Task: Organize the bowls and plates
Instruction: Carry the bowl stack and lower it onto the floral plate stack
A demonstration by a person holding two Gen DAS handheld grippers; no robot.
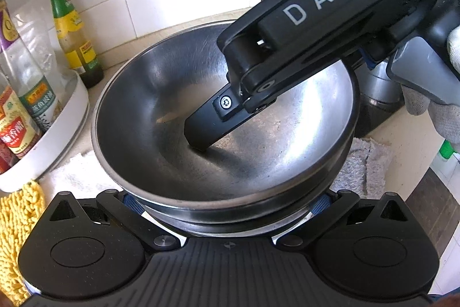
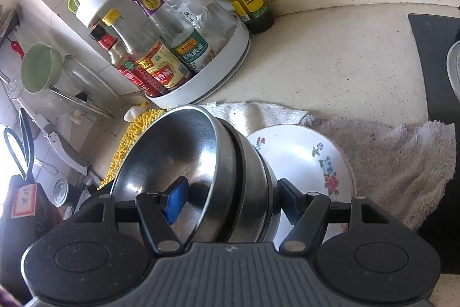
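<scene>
Currently we have a nested stack of steel bowls (image 2: pixel 230 186) clamped in the right gripper (image 2: pixel 230 192): one blue-padded finger (image 2: pixel 175 200) sits inside the top bowl (image 1: pixel 224 117), the other finger (image 2: pixel 290 197) presses on the stack's outer wall, so the jaws stand wide but are closed on the bowl walls. The stack is tilted and sits over the near edge of a floral plate (image 2: pixel 304 157), which rests on a towel (image 2: pixel 402 151) on the counter (image 2: pixel 330 56); whether the stack touches the plate we cannot tell. From the left wrist view, the left gripper (image 1: pixel 227 209) straddles the lower part of the stack, its blue pads (image 1: pixel 320 205) just beside the outer wall; contact is hidden by the rim, so we cannot tell whether it grips or merely brackets. We judge the bowls rigid, light and smooth, hence slippery against each other: nested shells can slide apart or rotate if gripped on one wall only. We recommend holding across the combined walls near the rim, as the right gripper does, and keeping the stack close to level. The plate looks ceramic, so it is likely heavier and brittle; take it by the rim and set metal on it gently. A condiment rack (image 2: pixel 218 71) stands near, beyond the towel.
</scene>
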